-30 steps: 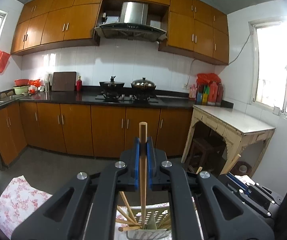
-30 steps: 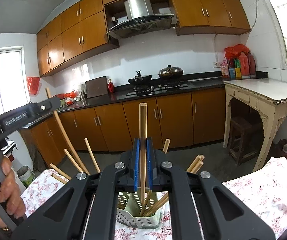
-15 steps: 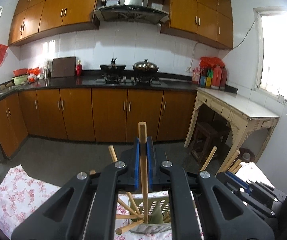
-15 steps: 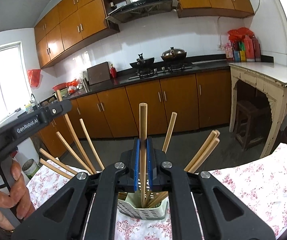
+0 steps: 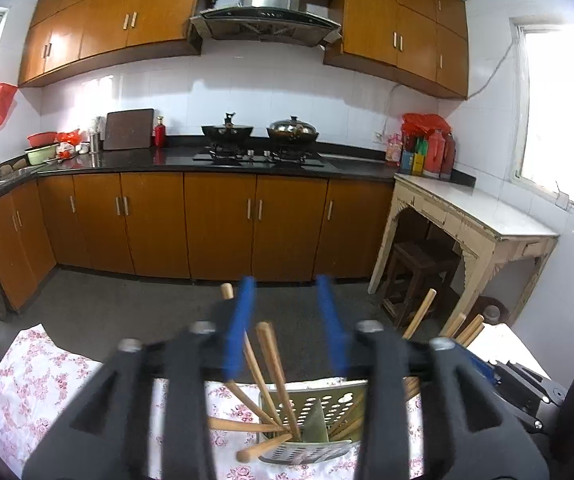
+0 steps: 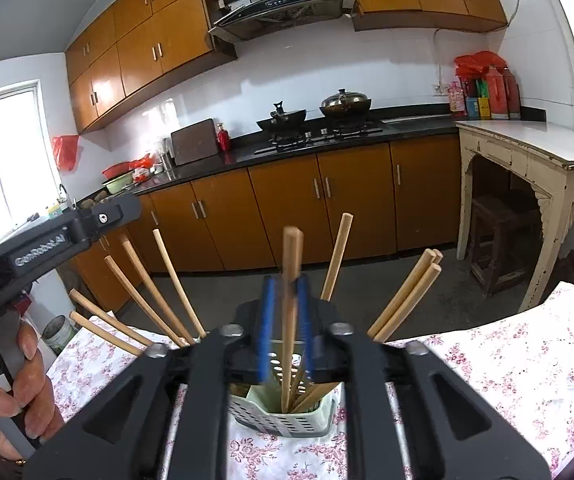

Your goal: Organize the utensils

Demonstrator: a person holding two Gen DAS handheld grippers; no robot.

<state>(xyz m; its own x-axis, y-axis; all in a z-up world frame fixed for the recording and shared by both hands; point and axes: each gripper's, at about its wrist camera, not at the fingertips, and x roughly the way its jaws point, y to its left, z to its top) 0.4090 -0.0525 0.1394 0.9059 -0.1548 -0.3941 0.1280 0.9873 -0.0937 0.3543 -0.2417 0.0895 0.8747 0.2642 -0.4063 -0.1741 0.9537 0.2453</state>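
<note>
A pale green perforated utensil holder [image 5: 319, 424] [image 6: 283, 416] stands on the floral tablecloth with several wooden chopsticks [image 6: 405, 294] leaning out of it. My left gripper [image 5: 287, 328] is open above the holder; a chopstick [image 5: 277, 372] stands free in the holder between its jaws. My right gripper [image 6: 285, 320] has its blue pads [image 6: 267, 320] slightly parted around one upright chopstick [image 6: 291, 280] whose lower end is in the holder; the image there is blurred. The left gripper's body [image 6: 59, 236] shows at the left of the right wrist view.
A table with a floral cloth [image 6: 507, 364] carries the holder. Beyond are kitchen cabinets [image 5: 223, 224], a stove with two pots [image 5: 263, 136] and a worn white side table [image 5: 471, 216] with a stool under it. A hand [image 6: 11, 392] grips the left gripper's handle.
My left gripper has opened and let go of its chopstick, which now rests in the holder. Both grippers have lowered toward the holder. My right gripper's jaws have begun to part.
</note>
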